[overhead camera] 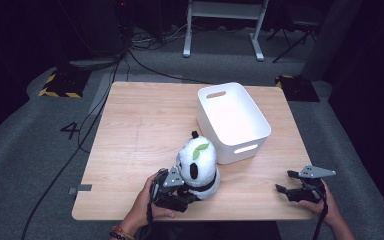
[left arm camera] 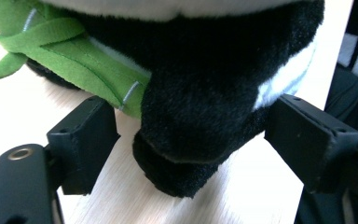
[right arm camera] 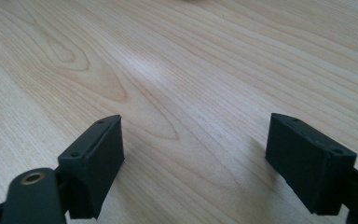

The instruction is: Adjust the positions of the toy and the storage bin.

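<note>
High view: I am holding the left gripper point(overhead camera: 186, 196) at seven o'clock, jaws spread around the panda's point(overhead camera: 198, 167) black foot without pinching; bin point(overhead camera: 232, 121) at one o'clock; right gripper point(overhead camera: 286, 182) resting released at four.

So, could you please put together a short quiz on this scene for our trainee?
1. True or false: the left gripper has its jaws around a black part of the panda toy.
2. What lies between the right gripper's jaws: A) a green leaf, B) bare table, C) the white bin?
3. Fill in: the bin stands on the table just ____ the panda, as the high view shows it.

Key: 1 true, with its pads not yet pressing on it. 2 B. 3 behind.
</note>
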A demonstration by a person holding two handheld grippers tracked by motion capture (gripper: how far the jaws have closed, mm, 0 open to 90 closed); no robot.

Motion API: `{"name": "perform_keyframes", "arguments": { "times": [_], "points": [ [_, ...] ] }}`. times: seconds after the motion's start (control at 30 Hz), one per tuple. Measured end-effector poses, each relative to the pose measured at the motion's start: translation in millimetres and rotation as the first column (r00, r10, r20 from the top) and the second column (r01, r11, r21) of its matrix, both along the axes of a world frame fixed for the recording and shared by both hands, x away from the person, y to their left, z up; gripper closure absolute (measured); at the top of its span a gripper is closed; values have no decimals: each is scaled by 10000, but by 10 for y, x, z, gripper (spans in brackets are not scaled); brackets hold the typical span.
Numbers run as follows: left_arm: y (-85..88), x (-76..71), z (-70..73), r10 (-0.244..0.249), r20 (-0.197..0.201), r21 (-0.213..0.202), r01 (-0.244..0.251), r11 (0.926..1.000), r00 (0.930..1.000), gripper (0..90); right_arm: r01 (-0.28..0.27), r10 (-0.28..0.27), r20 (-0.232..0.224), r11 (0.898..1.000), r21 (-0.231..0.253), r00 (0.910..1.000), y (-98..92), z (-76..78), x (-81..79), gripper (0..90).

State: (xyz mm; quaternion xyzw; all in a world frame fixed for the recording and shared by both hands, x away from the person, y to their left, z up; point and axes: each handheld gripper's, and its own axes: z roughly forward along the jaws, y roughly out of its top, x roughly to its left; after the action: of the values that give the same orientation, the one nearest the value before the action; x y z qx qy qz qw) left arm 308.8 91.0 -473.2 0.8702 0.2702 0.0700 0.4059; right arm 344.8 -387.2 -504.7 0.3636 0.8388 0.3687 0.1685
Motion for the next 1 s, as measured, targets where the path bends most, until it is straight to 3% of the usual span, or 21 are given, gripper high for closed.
{"name": "perform_keyframes", "arguments": {
  "times": [0.03,0.07,0.2,0.3,0.37,0.5,0.53,0.63,0.67,0.77,0.83,0.93,1.0],
  "points": [
    [-4,8,-14,-57,77,32,57,10000,10000,242,24,-24,20,10000,9,10000,2,-1,0,190],
    [-12,21,-46,-145,171,60,144,9999,9997,366,-6,6,-8,10000,-2,10000,-1,1,0,191],
    [-21,22,-75,-495,272,189,490,9986,9984,590,-28,28,-25,10000,-8,10000,1,5,-3,197],
    [-59,20,-81,-243,544,384,223,9990,9982,650,-6,6,145,10000,-63,9999,6,17,-5,219],
    [-57,38,-90,-325,641,389,300,9988,9974,715,-51,52,310,10000,-41,9995,-8,41,-11,231],
    [-43,49,-92,-257,661,492,225,9985,9975,754,-63,65,484,10000,-36,9988,8,100,-19,241],
    [-32,62,-99,-226,648,432,199,9989,9976,760,-184,180,768,9998,42,9969,22,204,-20,242],
    [-16,83,-109,-120,672,482,88,9988,9977,771,-312,280,955,9990,326,9950,37,312,-17,243],
    [-5,97,-113,-15,713,520,-22,9986,9975,774,-502,449,1211,9979,418,9916,62,417,-16,243],
    [23,143,-121,141,642,426,-169,9990,9978,777,-697,613,1356,9959,575,9889,100,509,-18,241],
    [53,182,-122,340,693,433,-371,9984,9970,777,-1117,1031,1540,9926,482,9827,178,633,-4,232],
    [78,198,-123,405,654,446,-434,9981,9970,779,-1291,1215,1642,9910,361,9789,225,710,19,229],
    [115,217,-122,529,719,446,-562,9974,9960,779,-1601,1512,1892,9866,325,9702,330,848,70,230]
  ]
}}
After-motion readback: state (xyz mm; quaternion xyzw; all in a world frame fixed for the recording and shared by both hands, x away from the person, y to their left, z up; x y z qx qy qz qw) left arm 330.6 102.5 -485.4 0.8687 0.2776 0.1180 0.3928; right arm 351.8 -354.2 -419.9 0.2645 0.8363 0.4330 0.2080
